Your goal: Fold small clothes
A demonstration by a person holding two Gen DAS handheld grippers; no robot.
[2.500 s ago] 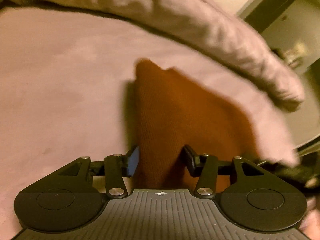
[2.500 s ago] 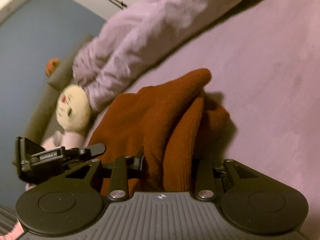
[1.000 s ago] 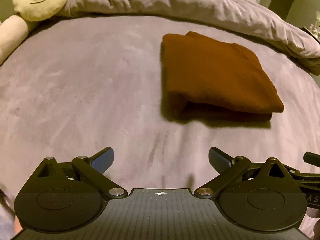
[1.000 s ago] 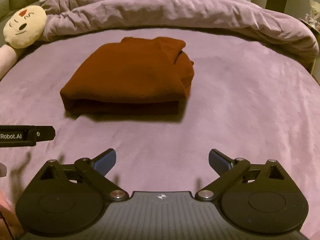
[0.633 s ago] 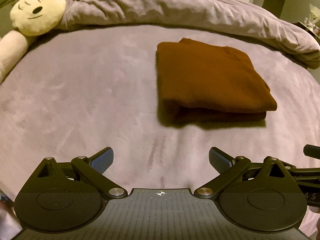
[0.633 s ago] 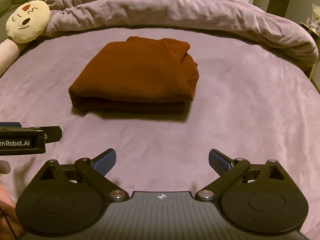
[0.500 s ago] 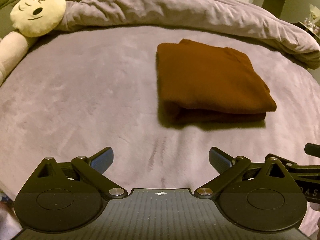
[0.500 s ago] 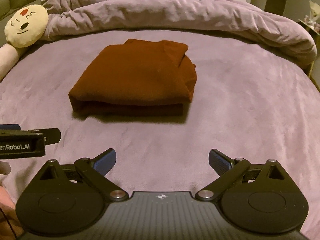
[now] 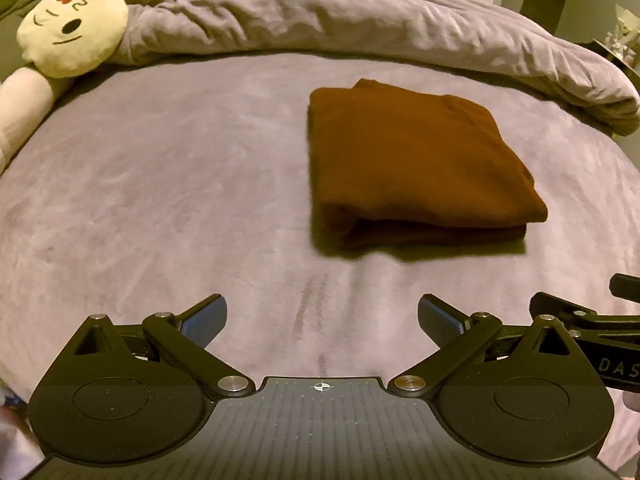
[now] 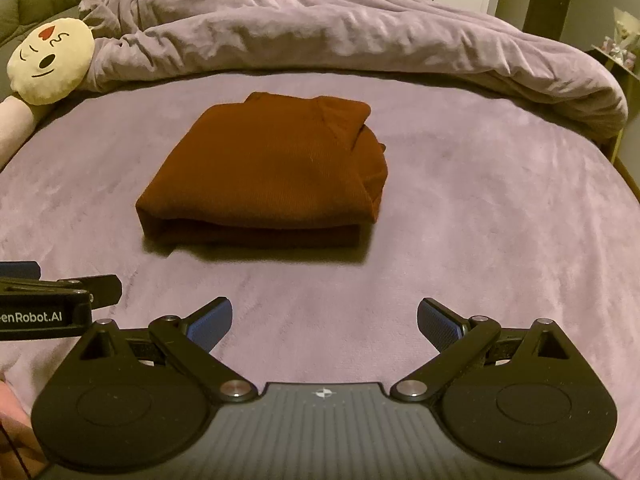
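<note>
With the folded brown garment (image 10: 264, 168) lying mid-bed (image 10: 480, 240), well off every edge, both spread, empty hand-held grippers, left (image 9: 322, 320) and right (image 10: 325, 322), probably need only stay clear without nudging it.

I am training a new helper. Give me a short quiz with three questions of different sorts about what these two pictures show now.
1. True or false: the left claw grips the brown sweater.
2. Which lies behind the sweater? A) rumpled blanket B) basket C) chair
3. Fill in: the right claw is ____.

Key: 1. False; both claws are open and hold nothing, while the sweater lies folded on the bed. 2. A. 3. open.
</note>
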